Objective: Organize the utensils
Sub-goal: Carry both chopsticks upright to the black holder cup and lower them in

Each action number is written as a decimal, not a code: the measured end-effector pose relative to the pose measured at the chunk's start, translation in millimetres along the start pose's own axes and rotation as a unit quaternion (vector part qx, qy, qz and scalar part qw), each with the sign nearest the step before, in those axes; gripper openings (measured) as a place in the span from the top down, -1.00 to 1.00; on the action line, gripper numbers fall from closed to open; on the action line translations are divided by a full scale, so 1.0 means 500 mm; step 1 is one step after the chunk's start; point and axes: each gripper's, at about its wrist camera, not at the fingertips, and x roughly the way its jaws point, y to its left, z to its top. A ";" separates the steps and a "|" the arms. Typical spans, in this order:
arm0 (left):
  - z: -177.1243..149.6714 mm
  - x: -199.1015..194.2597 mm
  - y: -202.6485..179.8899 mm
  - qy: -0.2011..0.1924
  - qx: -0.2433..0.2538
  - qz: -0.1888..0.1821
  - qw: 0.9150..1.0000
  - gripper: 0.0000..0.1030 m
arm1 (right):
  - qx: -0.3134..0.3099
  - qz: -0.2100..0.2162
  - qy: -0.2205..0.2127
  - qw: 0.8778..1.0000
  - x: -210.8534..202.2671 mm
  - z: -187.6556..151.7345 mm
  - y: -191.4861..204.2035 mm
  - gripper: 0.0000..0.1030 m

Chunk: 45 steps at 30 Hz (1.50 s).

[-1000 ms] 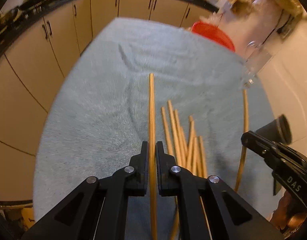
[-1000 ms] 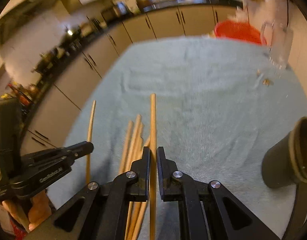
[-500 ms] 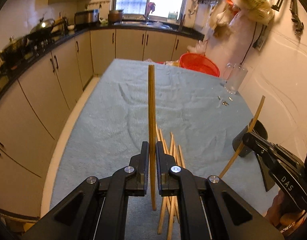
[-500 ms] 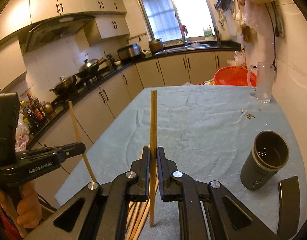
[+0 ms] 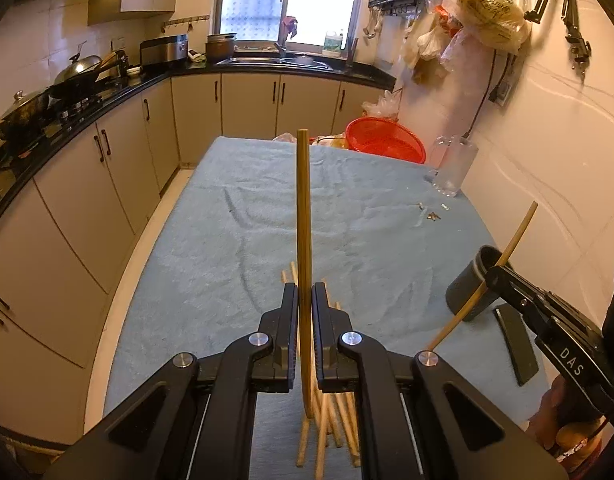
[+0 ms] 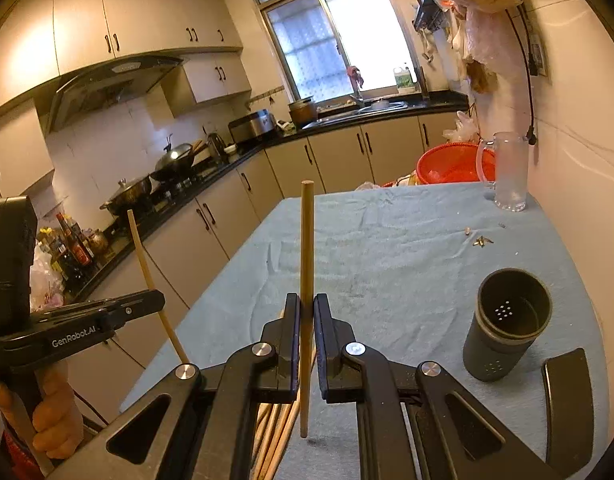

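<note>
Since a second ago you have lifted both chopsticks off the worktop [image 5: 235, 248], and the view has swung up from the cloth to the kitchen. Your left tongs [image 5: 305, 300] are clenched on one chopstick [image 5: 303, 208], which stands nearly upright between the pads with its lower end hanging clear above the pile [image 5: 327, 420] of loose chopsticks on the blue cloth. Your right tongs [image 6: 306, 312] grasp a second chopstick [image 6: 307, 248] the same way, upright, its lower tip above the cloth just beside the pile [image 6: 275, 432]. From the left wrist view, the right tongs [image 5: 491, 276] show at the right edge with their stick [image 5: 503, 258] tilted in front of the dark holder [image 5: 469, 292]. The holder [image 6: 507, 320] stands upright and open-mouthed on the cloth to the right, apart from the pile, with a dark flat piece [image 6: 567, 400] lying just beside it. A glass mug [image 6: 507, 168] and a red basket [image 6: 451, 164] sit at the worktop's far end.
</note>
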 end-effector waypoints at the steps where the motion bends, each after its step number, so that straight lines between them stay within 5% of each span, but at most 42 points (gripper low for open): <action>1: 0.003 -0.001 -0.007 -0.001 0.002 -0.003 1.000 0.88 | 0.003 0.001 -0.004 1.000 -0.007 0.003 -0.003 0.85; 14: 0.070 -0.015 -0.122 -0.017 0.028 -0.063 0.998 0.88 | 0.041 -0.018 -0.071 0.996 -0.130 0.056 -0.093 0.85; 31: 0.219 0.038 -0.338 -0.055 0.010 -0.152 0.987 0.88 | 0.064 -0.105 -0.158 0.980 -0.248 0.154 -0.241 0.85; 45: 0.201 0.240 -0.426 0.012 0.008 -0.133 0.991 0.88 | 0.095 -0.121 -0.092 0.984 -0.123 0.134 -0.364 0.85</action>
